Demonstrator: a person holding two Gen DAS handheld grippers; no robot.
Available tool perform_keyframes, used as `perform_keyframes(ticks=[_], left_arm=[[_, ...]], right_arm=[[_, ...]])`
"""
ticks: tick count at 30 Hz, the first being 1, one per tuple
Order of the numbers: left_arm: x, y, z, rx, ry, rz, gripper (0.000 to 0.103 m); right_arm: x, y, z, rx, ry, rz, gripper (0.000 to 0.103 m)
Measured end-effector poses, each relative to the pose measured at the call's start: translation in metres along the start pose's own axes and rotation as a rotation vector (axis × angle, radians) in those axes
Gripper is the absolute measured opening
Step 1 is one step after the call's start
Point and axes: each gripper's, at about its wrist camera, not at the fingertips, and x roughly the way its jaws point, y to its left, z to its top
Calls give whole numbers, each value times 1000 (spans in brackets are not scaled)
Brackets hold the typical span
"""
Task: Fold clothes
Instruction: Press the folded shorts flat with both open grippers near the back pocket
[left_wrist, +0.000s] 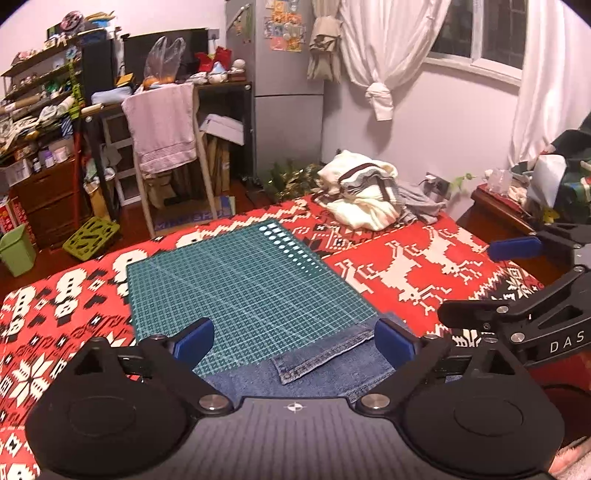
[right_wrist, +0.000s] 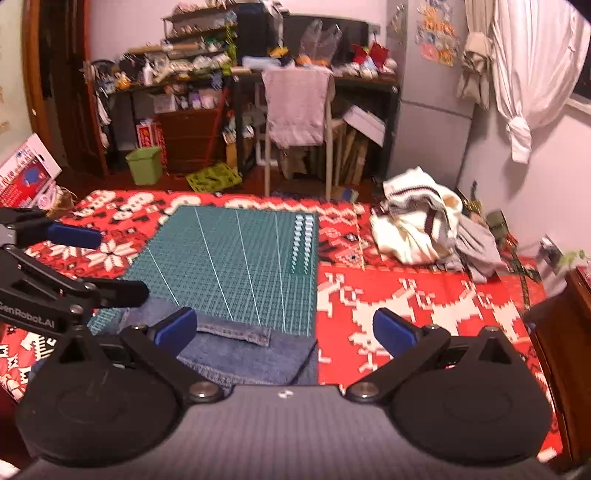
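Blue denim jeans (left_wrist: 325, 369) (right_wrist: 255, 354) lie flat at the near edge of a green cutting mat (left_wrist: 236, 280) (right_wrist: 236, 251), with a hemmed end folded on top. My left gripper (left_wrist: 293, 341) hovers just above the denim, its blue fingers wide open and holding nothing. My right gripper (right_wrist: 284, 332) is open too; its left finger is over the denim and its right finger over the red blanket. Each gripper shows in the other's view, the right gripper (left_wrist: 476, 282) at the right edge and the left gripper (right_wrist: 103, 264) at the left edge.
A red patterned blanket (left_wrist: 406, 266) (right_wrist: 406, 295) covers the bed. A heap of cream and grey clothes (left_wrist: 365, 195) (right_wrist: 424, 229) sits at its far right. Beyond the bed stand a chair with a pink towel (left_wrist: 162, 125), cluttered shelves and a fridge (left_wrist: 280, 92). A wooden nightstand (right_wrist: 561, 332) is on the right.
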Motion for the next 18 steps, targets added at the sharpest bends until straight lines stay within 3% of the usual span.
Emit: perform_keyframes(ticks=[8,18], left_arm=[[-12,-13,-4,76,-77,72,94],[-7,-20,8,90,-34,66,94]], right_arm=[[2,3,8,-12,32,-1,103],[12,-9,5,36,111,-34,103]])
